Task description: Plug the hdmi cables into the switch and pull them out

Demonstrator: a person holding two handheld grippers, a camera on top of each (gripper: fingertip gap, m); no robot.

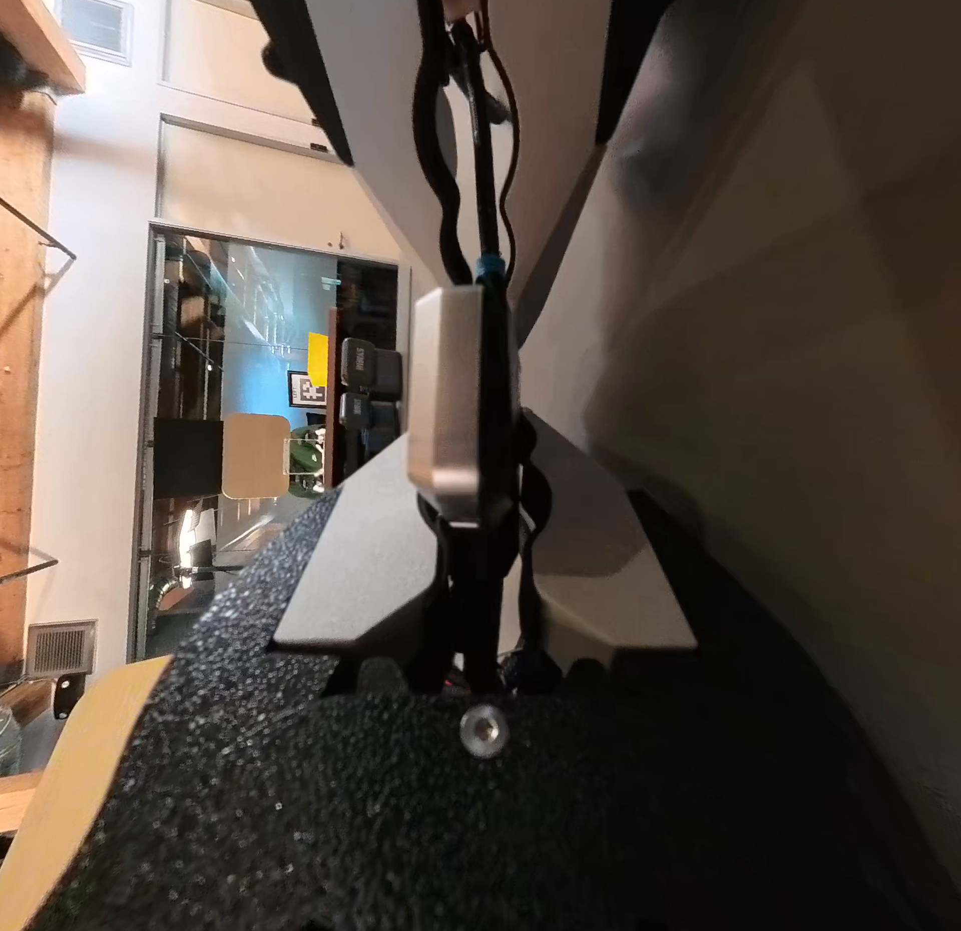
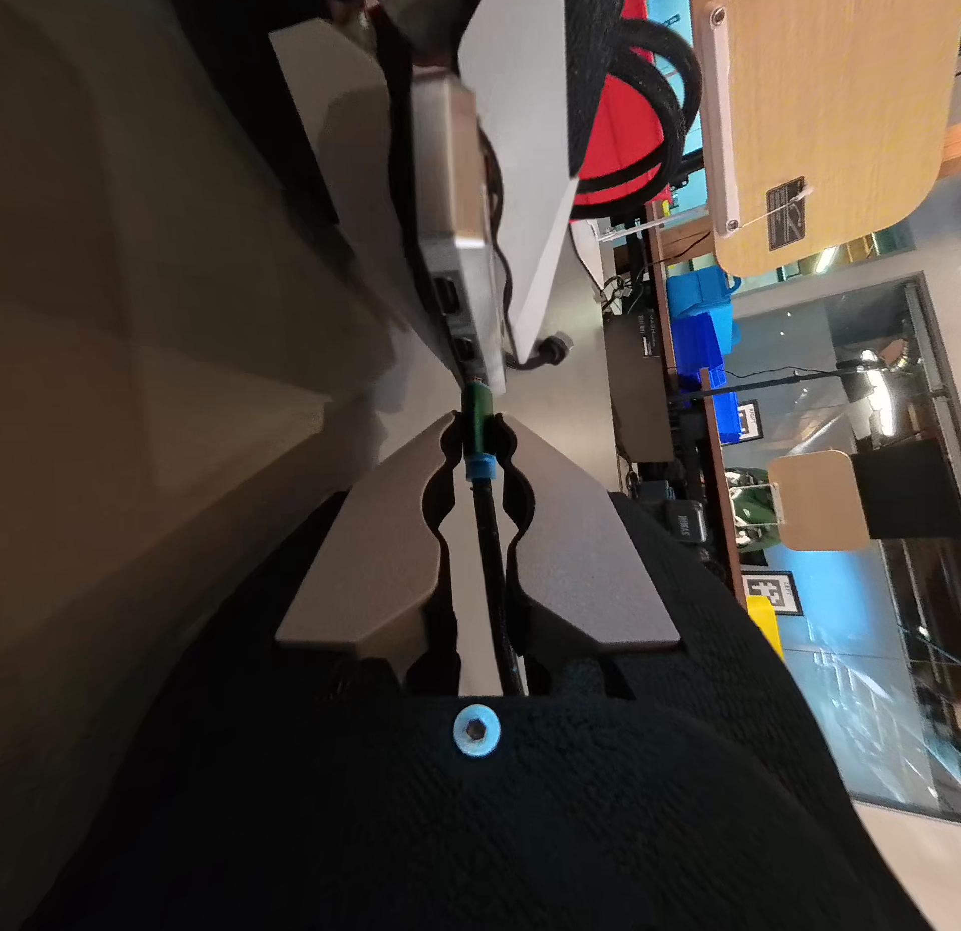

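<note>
Brushed aluminium is what the left gripper (image 1: 470, 516) has hold of: the small silver HDMI switch (image 1: 450, 391) sits upright between its pale fingers (image 1: 364, 558), the jaws clamped on its lower end, lifted clear of the pale worktop (image 1: 780, 334). From the switch's top a black cable with a blue collar (image 1: 489, 267) runs up toward the other gripper, seen farther off. The box looks light and rigid, with smooth metal faces that could slip in the pads, so a hold across its flat sides, as here, seems the safest purchase. Over to the right, the right gripper (image 2: 478, 428) is closed tight on the HDMI cable (image 2: 491, 558) just behind its green plug (image 2: 476, 412), the cord trailing back between the fingers (image 2: 582, 542) toward the camera. The plug's tip lies at the near edge of the switch (image 2: 452, 178), right by the row of dark ports (image 2: 450, 298); whether it is seated in one or only touching I cannot tell. The plug body should be stiff enough to push or pull squarely, while the cord behind it is limp and best left alone. Beyond, a coil of black cable (image 2: 660, 100) rests on something red.
</note>
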